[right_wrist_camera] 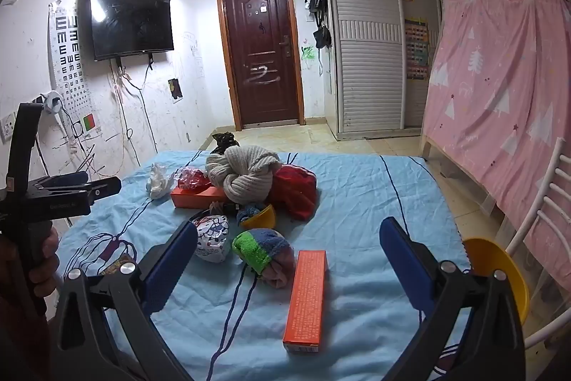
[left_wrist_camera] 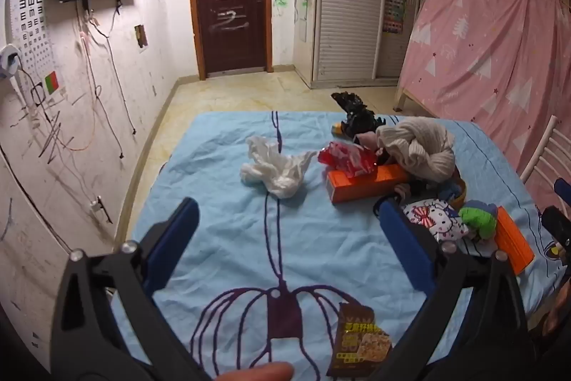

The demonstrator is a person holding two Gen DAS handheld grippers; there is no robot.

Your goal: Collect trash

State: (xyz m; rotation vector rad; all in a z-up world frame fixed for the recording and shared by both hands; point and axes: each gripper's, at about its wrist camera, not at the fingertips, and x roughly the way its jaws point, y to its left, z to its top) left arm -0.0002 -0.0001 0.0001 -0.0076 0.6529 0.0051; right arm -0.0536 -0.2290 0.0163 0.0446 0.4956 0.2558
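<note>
A table with a light blue cloth [left_wrist_camera: 232, 238] holds trash and clothes. A crumpled white tissue [left_wrist_camera: 276, 168] lies ahead of my left gripper [left_wrist_camera: 289, 215], which is open and empty above the cloth. A brown snack wrapper [left_wrist_camera: 360, 340] lies near its right finger. A red plastic wrapper [left_wrist_camera: 346, 158] rests on an orange box [left_wrist_camera: 367, 183]. My right gripper [right_wrist_camera: 289, 234] is open and empty above a second orange box [right_wrist_camera: 307, 299]. The tissue [right_wrist_camera: 158, 183] and red wrapper [right_wrist_camera: 192, 179] show far left in the right wrist view. A black plastic bag [left_wrist_camera: 357, 113] sits at the far edge.
A beige knit bundle [right_wrist_camera: 246, 177], red cloth [right_wrist_camera: 296, 190], rolled socks [right_wrist_camera: 260, 249], a Hello Kitty item [right_wrist_camera: 212, 238] and a yellow bowl [right_wrist_camera: 258, 218] crowd the table middle. Another yellow bowl [right_wrist_camera: 499, 277] and a white chair [right_wrist_camera: 546, 231] stand right. A pink curtain [right_wrist_camera: 499, 88] hangs beyond.
</note>
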